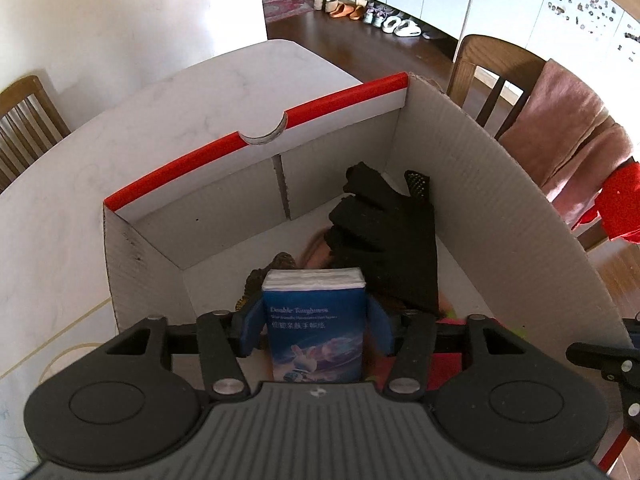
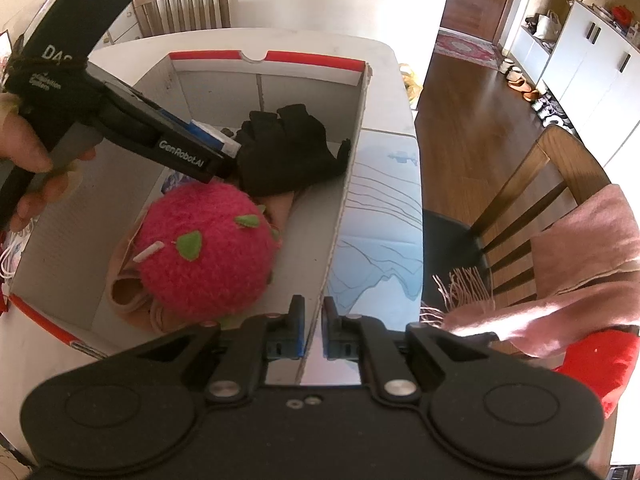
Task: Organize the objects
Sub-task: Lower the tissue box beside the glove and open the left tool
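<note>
**Tissue pack poised over the box, right side steadying the wall**

On the left, the left gripper [image 1: 315,307] hangs nose-down over the near end of the cardboard box [image 1: 256,176]. The tissue pack [image 1: 316,336] stands upright between its blue pads. The jaws are about half open, set to the pack's width, and the pads lie at its two narrow sides. We cannot tell whether they press on it or have come off it. The pack is above the box floor and not yet resting on anything.

We judge the pack light and soft. It is film-wrapped paper, so it is a little slick and will dent rather than break. The narrow sides, about mid-height, are the right place to hold it, and a gentle squeeze should do. It can drop a short way without harm.

In the middle of the box lie a black glove [image 1: 384,248] and, nearer us, a fuzzy pink plush ball [image 2: 208,248] on something beige (we cannot tell what it is). The bare floor on the left side looks like the easiest place for the pack.

To the right, the right gripper [image 2: 313,314] is almost fully closed, pinching the top edge of the box's right wall. The corrugated board is stiff enough to hold the box still. Beyond it, a pink scarf [image 2: 580,264] hangs over a chair, well clear of the box.
</note>
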The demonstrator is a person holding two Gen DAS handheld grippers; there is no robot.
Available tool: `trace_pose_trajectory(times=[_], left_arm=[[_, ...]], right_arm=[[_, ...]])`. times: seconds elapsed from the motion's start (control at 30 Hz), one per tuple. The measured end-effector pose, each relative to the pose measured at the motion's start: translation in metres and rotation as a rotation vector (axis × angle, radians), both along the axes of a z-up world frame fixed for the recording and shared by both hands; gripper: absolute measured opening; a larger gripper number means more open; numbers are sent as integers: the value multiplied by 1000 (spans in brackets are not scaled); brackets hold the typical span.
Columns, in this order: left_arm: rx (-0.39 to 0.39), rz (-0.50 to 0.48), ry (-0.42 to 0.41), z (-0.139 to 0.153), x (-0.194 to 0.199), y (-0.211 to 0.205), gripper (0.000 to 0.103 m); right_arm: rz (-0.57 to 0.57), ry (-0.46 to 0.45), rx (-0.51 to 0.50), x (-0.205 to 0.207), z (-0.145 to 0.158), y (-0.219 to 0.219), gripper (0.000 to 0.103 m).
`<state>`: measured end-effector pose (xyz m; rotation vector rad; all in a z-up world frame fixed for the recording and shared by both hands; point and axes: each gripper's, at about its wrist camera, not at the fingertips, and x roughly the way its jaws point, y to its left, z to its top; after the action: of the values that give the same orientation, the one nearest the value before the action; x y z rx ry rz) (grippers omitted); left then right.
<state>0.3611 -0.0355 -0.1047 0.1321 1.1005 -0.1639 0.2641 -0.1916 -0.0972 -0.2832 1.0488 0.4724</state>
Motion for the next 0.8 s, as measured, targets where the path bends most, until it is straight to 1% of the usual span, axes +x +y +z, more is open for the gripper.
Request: trace_pose_trajectory(times=[0.03,0.1,0.43,0.57,0.7,0.8], left_arm=[[0,-2,-6,1,-2,0,64],[1,-7,-20,3,-5,0,68],[-53,-2,-56,22,-25,10,68],[-79,-6,-79,34,-39,16,68],[-125,4,-101,49,-55,28,68],[-144,15,-123,59,-70,37,68]], right_arm=[[-1,0,-1,0,0,0,7],[-3,0,-2,0,0,0,7],[-7,-5,-19,-1,0,3,7],[-9,-8,-26,-2,0,4,7],[-11,-8,-37,-3,-1,6,7],[-14,-8,-42,-4,-2,6,7]])
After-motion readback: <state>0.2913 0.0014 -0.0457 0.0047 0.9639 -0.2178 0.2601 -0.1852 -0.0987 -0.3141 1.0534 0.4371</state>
